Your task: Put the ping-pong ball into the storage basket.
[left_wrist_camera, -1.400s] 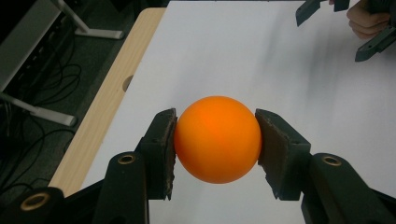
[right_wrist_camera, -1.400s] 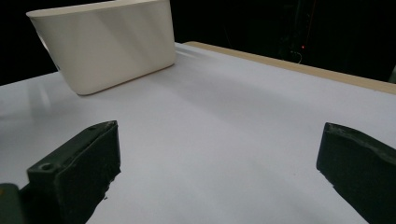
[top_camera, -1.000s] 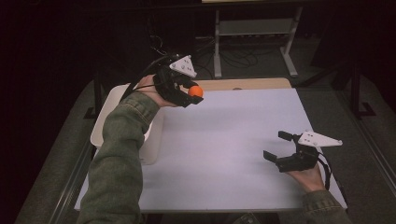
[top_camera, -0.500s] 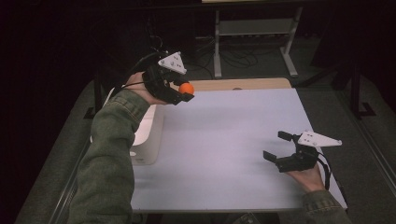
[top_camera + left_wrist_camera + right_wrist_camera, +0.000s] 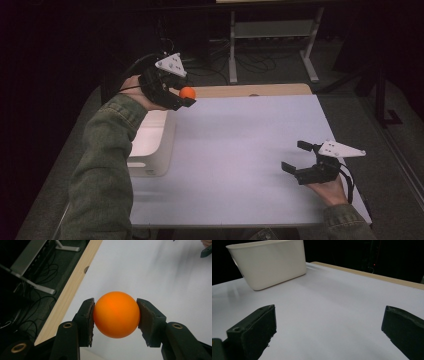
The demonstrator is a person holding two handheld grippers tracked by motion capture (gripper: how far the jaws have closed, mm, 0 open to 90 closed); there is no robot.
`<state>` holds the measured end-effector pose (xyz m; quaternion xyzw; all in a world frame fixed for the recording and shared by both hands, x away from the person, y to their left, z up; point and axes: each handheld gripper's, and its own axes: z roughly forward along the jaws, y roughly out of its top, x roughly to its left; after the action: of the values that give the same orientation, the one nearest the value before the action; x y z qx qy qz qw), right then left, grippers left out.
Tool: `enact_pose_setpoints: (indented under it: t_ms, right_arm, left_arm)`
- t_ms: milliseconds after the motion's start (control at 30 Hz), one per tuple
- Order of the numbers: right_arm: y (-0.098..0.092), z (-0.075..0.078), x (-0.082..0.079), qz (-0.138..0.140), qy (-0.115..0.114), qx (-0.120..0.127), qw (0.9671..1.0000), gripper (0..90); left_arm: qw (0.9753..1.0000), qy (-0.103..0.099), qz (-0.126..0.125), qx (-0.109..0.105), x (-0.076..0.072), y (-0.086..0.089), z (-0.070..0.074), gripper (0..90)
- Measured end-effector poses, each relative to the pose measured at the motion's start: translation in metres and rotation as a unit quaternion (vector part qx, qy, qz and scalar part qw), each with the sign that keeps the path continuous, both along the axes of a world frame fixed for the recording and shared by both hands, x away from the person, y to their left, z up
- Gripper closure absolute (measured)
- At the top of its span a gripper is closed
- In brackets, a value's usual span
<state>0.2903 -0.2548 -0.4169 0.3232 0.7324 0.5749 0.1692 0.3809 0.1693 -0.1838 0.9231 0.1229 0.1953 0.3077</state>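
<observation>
No brand, label or writing can be read on anything here.

The left hand-held gripper [image 5: 186, 98] is held up in the air over the far left corner of the counter [image 5: 240, 150], above the far end of the white bin [image 5: 152, 145]. Its two jaws are clamped on an orange ball [image 5: 187, 92]; in the left gripper view the pads [image 5: 89, 315] press against the ball [image 5: 116, 314] on opposite sides at its widest part, and the ball sits squarely between them, clear of the surface below. Beneath it lie the pale counter top and its wooden far edge [image 5: 67, 290], with cables and a metal stand on the floor beyond.

The right hand-held gripper [image 5: 297, 157] hovers low over the near right part of the counter, held in the person's right hand [image 5: 331, 189], well apart from the ball and the bin. Its jaws stand wide apart and hold nothing; in the right gripper view only bare counter [image 5: 332, 315] lies between them, and I cannot tell whether the jaw tips touch the surface.

The white bin [image 5: 268, 262] stands along the left edge of the counter, upright, open side up. A green sleeve [image 5: 102, 170] covers the left forearm, which crosses above the bin's near end.
</observation>
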Motion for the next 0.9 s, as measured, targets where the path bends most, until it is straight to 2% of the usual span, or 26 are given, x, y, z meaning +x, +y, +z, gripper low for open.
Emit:
enact_pose_setpoints:
  t_ms: [333,733,900]
  right_arm:
    - [0.001,0.0,0.0,0.001,0.0,0.0,1.0,0.0]
    - [0.0,0.0,0.0,0.0,0.0,-0.002,1.0,0.0]
    - [0.0,0.0,0.0,0.0,0.0,-0.002,1.0,0.0]
  left_arm:
    - [0.9998,0.004,0.01,0.016,-0.003,0.013,0.005,50.1]
    - [0.9986,0.011,0.021,0.046,-0.002,0.025,0.006,50.1]
    - [0.9982,0.015,0.03,0.05,-0.002,0.032,0.006,50.1]
